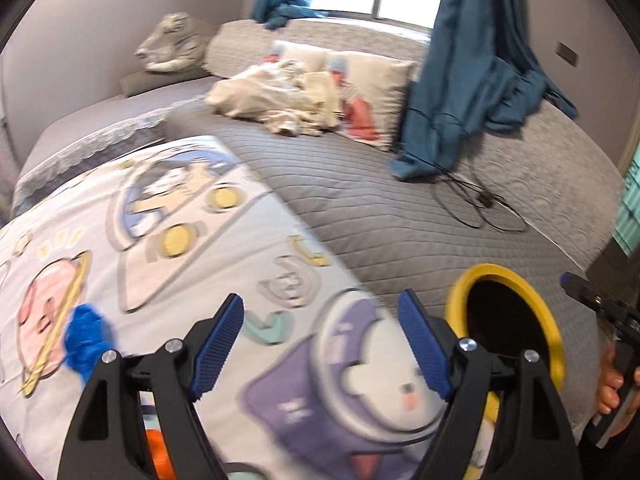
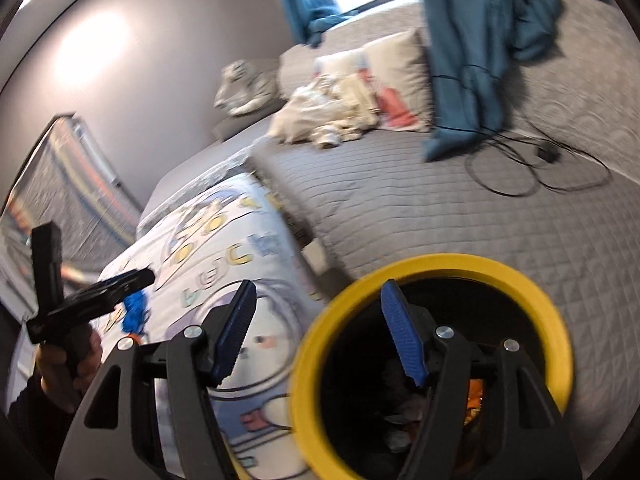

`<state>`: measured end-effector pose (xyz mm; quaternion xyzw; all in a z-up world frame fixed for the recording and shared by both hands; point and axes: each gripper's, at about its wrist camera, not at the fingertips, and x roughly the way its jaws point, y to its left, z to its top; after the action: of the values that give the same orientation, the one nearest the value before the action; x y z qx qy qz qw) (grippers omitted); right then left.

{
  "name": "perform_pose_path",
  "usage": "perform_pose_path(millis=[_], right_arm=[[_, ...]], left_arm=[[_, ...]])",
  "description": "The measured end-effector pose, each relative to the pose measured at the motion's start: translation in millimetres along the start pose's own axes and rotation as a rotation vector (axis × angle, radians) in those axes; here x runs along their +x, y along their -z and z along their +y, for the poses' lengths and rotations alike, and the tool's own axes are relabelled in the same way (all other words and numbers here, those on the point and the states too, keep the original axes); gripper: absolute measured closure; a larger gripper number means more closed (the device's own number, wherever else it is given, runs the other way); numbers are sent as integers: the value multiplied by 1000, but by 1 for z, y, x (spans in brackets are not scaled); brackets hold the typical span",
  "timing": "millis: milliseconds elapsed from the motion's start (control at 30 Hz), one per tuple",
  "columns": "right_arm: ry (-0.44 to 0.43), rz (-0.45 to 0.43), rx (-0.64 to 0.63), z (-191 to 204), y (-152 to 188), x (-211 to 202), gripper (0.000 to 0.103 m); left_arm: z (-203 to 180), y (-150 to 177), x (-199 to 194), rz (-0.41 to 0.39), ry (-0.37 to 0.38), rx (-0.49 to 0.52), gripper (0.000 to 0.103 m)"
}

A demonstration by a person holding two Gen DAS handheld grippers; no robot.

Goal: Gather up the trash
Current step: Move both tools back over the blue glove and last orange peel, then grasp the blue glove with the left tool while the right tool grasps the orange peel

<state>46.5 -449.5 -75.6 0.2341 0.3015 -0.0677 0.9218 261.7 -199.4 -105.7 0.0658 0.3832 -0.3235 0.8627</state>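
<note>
Both grippers, left [image 1: 320, 344] and right [image 2: 318, 332], stand open and empty, the right above the bin [image 2: 432, 268], while the blue scrap [image 1: 86, 340] left of the bin on the quilt [image 1: 180, 240] looks light and crumpled, best pinched mid-bunch.

bin [image 2: 432, 264] right of blanket [image 1: 160, 240] | wrapper [image 1: 86, 340] on blanket

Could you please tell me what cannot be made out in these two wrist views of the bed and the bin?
- Contents of the yellow-rimmed bin: right wrist view, dark inside, partly behind the right tool; bin's base cut off below.
- Blue scrap: left wrist view, blurred; the left tool's arm hides its lower edge.
- Orange item: mostly behind the left tool.
- Black cable: ends untraceable.
</note>
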Motion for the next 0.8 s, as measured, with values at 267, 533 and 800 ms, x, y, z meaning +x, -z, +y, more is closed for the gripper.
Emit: perform_pose_path(millis=[267, 533, 800], right_arm=[[-109, 65, -145, 82, 6, 34, 41], [-216, 166, -283, 163, 34, 75, 40], [-302, 276, -373, 223, 66, 110, 40]], left_arm=[[74, 13, -20, -9, -106, -59, 27], [129, 31, -29, 12, -164, -116, 27], [162, 53, -23, 55, -185, -145, 27]])
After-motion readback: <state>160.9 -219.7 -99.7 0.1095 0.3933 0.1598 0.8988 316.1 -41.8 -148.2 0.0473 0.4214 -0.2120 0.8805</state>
